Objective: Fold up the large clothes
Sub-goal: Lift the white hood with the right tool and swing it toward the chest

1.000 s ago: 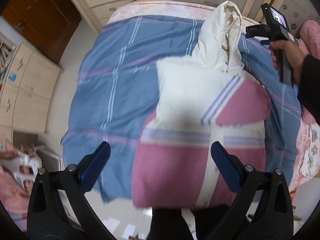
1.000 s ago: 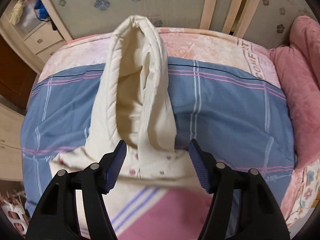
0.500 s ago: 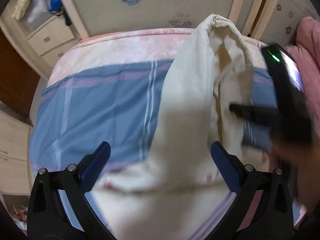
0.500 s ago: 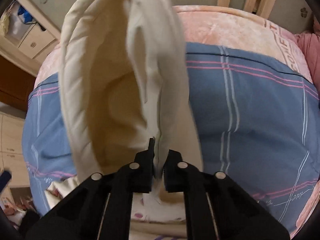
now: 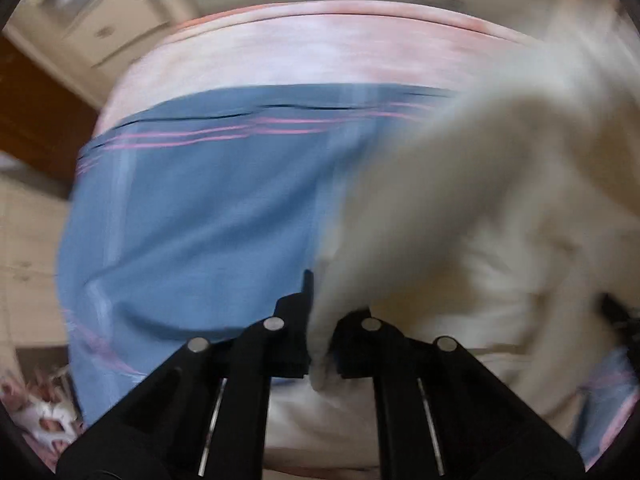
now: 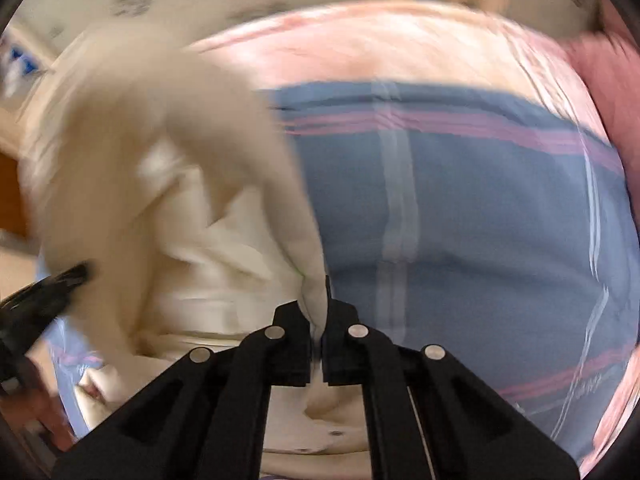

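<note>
The cream hood of a padded jacket [image 5: 460,208] lies on the bed and fills the right half of the left wrist view, blurred by motion. My left gripper [image 5: 320,336] is shut on the hood's left edge. In the right wrist view the same hood [image 6: 168,184] fills the left half. My right gripper [image 6: 317,332] is shut on the hood's right edge, with a fold of cream cloth pinched between the pads. The jacket's pink body is hidden below the grippers. The left gripper's black tip [image 6: 44,292] shows at the left edge of the right wrist view.
The bed carries a blue plaid cover [image 5: 192,216] over a pink sheet [image 5: 304,48]. Cream drawers [image 5: 108,28] stand at the far left by the wall. A pink pillow [image 6: 612,92] lies at the bed's right side.
My left gripper has moved in to the hood and shut on its left edge. My right gripper stays shut on the right edge. The hood has dropped and spread between the two grippers.
</note>
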